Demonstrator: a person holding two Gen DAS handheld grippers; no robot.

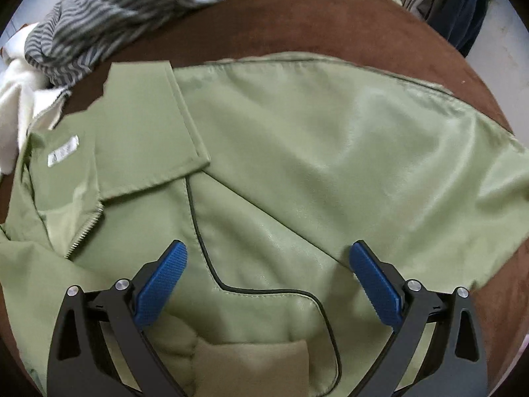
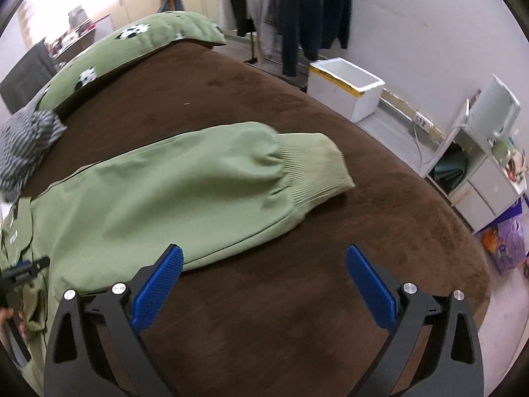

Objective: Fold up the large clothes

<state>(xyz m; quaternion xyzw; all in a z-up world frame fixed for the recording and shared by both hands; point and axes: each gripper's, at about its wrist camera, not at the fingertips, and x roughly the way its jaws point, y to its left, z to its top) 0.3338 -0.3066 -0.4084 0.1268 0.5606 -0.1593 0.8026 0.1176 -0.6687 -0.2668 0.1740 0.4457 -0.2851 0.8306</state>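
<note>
Green jacket (image 1: 264, 152) lies under the wide-spread left tool (image 1: 267, 261); its sleeve (image 2: 198, 178) beyond the wide-spread, empty right tool (image 2: 264, 264).

I see a brown bed (image 2: 264, 125) carrying a light green jacket (image 1: 297, 152), a striped grey garment (image 1: 109, 16), a white garment (image 1: 16, 99) and a green pillow (image 2: 139, 43).

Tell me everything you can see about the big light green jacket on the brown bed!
The light green jacket looks smooth and slightly shiny. It lies spread flat on the brown velvety bedcover. It has a flat collar, a small white label inside the neck, a metal zip and thin dark piping. One sleeve stretches out, ending in a ribbed knit cuff. Nothing grips it.
</note>
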